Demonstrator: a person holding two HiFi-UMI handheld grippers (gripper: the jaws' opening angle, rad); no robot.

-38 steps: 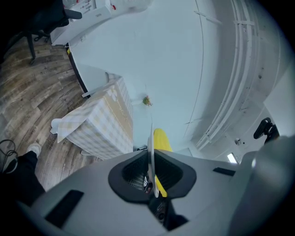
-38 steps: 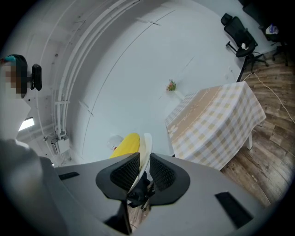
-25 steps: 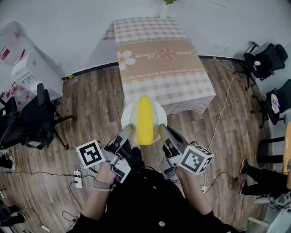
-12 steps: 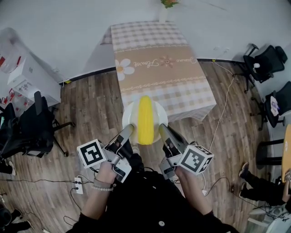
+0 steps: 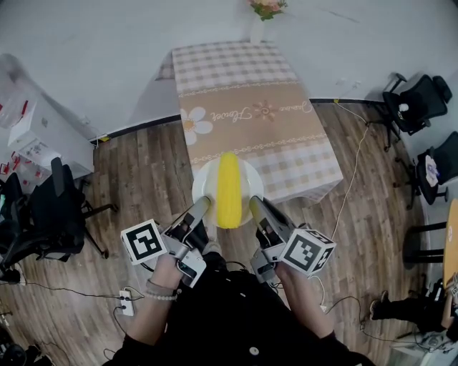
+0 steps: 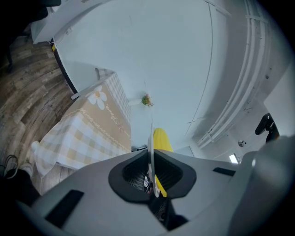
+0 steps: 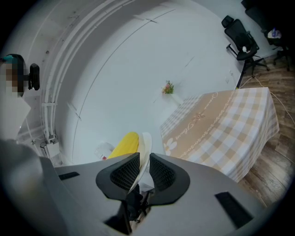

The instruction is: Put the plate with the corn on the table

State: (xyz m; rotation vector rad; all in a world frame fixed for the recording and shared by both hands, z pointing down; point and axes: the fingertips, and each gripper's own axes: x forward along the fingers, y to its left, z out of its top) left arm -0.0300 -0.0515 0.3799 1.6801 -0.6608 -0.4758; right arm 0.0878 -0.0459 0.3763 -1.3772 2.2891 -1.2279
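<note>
1. Wood floor (image 5: 143,164) surrounded a checked-cloth table (image 5: 243,107) — flowers (image 5: 266,7) at its far end, office chairs (image 5: 418,100) aside.
2. Left gripper (image 5: 204,203) and right gripper (image 5: 254,203) each clamped the rim of the plate (image 5: 202,184) — corn (image 5: 228,189) aboard, held aloft at the table's near end.

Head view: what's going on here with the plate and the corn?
A person holds a white plate with a cob of corn lying on it, one gripper on each side. The left gripper is clamped on the plate's left rim and the right gripper on its right rim. The plate hangs in the air at the near end of the table with the checked cloth and has not yet been set down on it.
</note>
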